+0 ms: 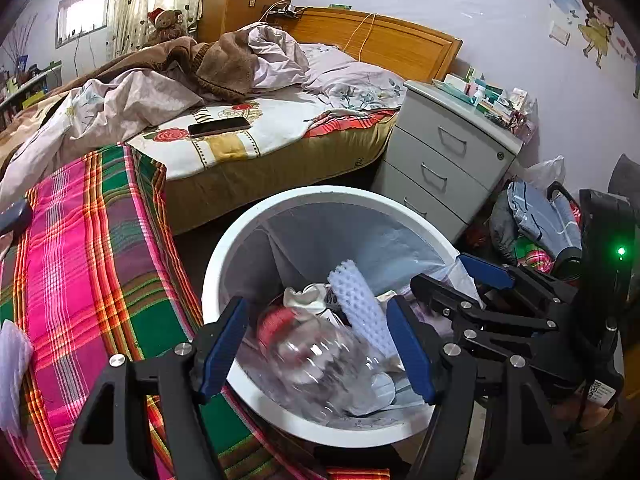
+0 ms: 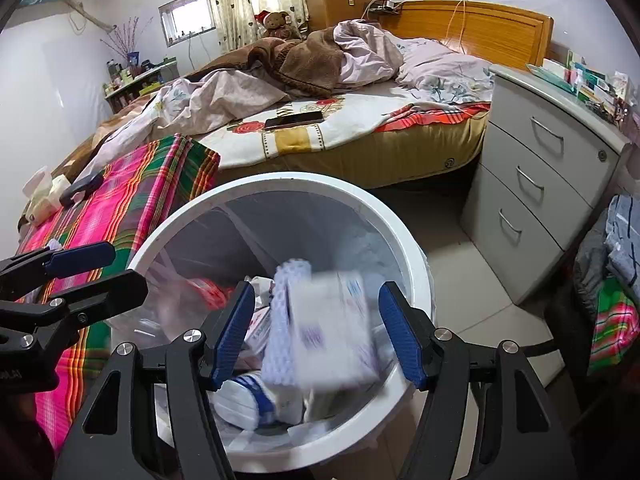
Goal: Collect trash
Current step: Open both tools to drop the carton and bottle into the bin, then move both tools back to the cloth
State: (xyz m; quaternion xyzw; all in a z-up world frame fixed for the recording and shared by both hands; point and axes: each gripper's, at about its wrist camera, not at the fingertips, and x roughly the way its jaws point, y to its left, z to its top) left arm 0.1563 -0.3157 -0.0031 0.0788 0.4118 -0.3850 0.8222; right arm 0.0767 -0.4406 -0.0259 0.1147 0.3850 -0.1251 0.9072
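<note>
Both over white bin (image 1: 224,256). Left gripper (image 1: 316,354) released, clear bottle (image 1: 316,360) blurred between jaws. Right gripper (image 2: 318,330) released, white box (image 2: 332,332) blurred, above bin trash.

Unmade bed (image 1: 280,128), phone (image 1: 219,126) on it, grey drawer unit (image 1: 448,160), teddy bear (image 1: 166,24)

The right tool (image 2: 316,332) stands open above a round white plastic trash bin (image 2: 416,264). A blurred white printed box (image 2: 332,332) lies between its blue pads (image 2: 400,332), untouched, over other rubbish.
</note>
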